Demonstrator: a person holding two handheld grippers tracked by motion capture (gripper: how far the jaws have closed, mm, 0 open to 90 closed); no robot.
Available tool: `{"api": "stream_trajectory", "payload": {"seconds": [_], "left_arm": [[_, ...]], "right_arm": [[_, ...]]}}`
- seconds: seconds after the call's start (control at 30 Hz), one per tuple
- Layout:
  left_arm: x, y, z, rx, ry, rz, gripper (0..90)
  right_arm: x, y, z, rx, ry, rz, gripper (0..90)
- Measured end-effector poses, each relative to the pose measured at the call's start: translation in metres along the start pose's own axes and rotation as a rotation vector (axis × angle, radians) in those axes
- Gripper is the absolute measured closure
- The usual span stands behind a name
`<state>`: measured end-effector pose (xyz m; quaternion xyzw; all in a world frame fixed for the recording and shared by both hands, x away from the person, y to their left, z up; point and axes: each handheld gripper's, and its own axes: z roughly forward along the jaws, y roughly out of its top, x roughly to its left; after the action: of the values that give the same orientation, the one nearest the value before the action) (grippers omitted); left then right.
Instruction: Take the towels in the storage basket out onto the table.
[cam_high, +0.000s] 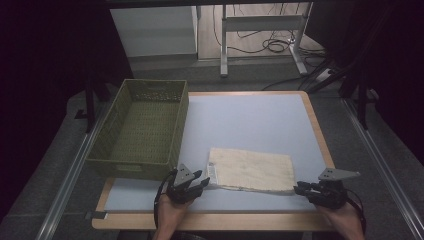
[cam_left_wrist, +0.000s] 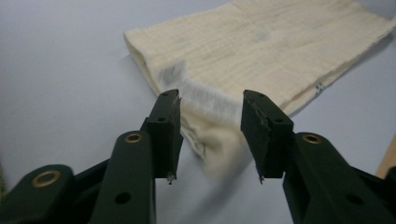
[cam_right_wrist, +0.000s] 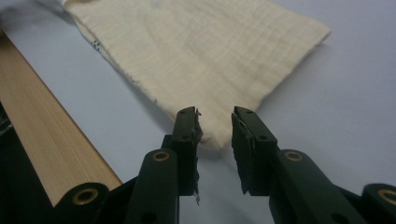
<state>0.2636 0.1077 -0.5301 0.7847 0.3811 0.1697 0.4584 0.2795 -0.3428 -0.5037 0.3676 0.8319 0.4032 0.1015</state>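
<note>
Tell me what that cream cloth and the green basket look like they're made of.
The folded cloth looks like soft woven cotton, perhaps gauze: matte, with a fine crinkled rib in the left gripper view. The basket looks like olive plastic moulded as wickerwork, with a regular lattice of small holes; real woven fibre can't be ruled out.

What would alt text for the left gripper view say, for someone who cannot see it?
Two black jaws of the left gripper stand open around the near corner of a folded cream cloth. The cloth lies flat on a pale blue table, stretching away toward the upper right.
</note>
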Motion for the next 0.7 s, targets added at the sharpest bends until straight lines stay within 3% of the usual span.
{"api": "stream_trajectory", "payload": {"seconds": [0.13, 0.27, 0.53, 0.7], "left_arm": [[-0.002, 0.012, 0.005, 0.004, 0.0, 0.003, 53.4], [0.003, 0.03, 0.019, 0.029, 0.015, 0.01, 52.3], [0.028, 0.064, 0.062, 0.082, 0.052, -0.007, 56.6], [0.046, 0.072, 0.083, 0.113, 0.102, -0.035, 59.6]], "right_arm": [[-0.004, 0.006, -0.006, -0.013, -0.022, -0.001, 67.5], [-0.01, 0.017, 0.0, -0.019, -0.056, -0.019, 64.3], [-0.039, 0.047, 0.027, -0.043, -0.117, 0.013, 63.7], [-0.055, 0.063, 0.051, -0.022, -0.152, 0.029, 64.0]]}}
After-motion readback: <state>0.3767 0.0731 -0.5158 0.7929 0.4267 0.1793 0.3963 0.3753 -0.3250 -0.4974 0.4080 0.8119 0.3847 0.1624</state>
